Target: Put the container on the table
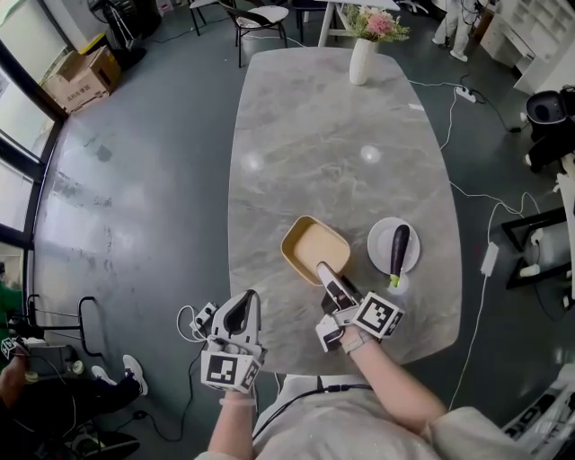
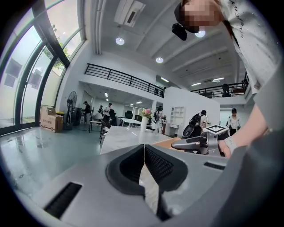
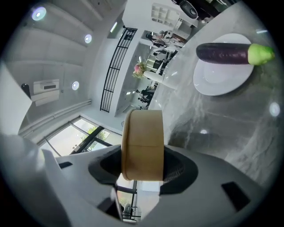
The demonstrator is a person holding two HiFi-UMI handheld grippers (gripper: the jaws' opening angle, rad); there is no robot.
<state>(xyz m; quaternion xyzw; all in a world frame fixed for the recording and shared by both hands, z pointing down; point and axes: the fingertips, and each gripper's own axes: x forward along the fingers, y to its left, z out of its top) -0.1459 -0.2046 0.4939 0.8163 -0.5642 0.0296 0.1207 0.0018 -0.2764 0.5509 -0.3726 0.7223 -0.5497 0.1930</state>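
A grey marble table [image 1: 332, 144] fills the middle of the head view, running from the top edge down to the person's arms. Low on it, just left of centre, is the tan square container [image 1: 310, 244], its open side up; whether its base touches the marble cannot be told. The right gripper [image 1: 325, 274] reaches in from the lower centre and pinches the container's near wall, and its own view shows that tan wall clamped between the two dark pads. The left gripper [image 1: 243, 307] hangs off the table's lower left edge with its jaws pressed together and nothing between them. Just right of the container lies a white plate [image 1: 382, 243], apart from it, bearing a dark purple eggplant [image 1: 399, 250] with a green stem end. At the top of the frame a white vase [image 1: 361, 61] holds pink flowers [image 1: 377, 24].
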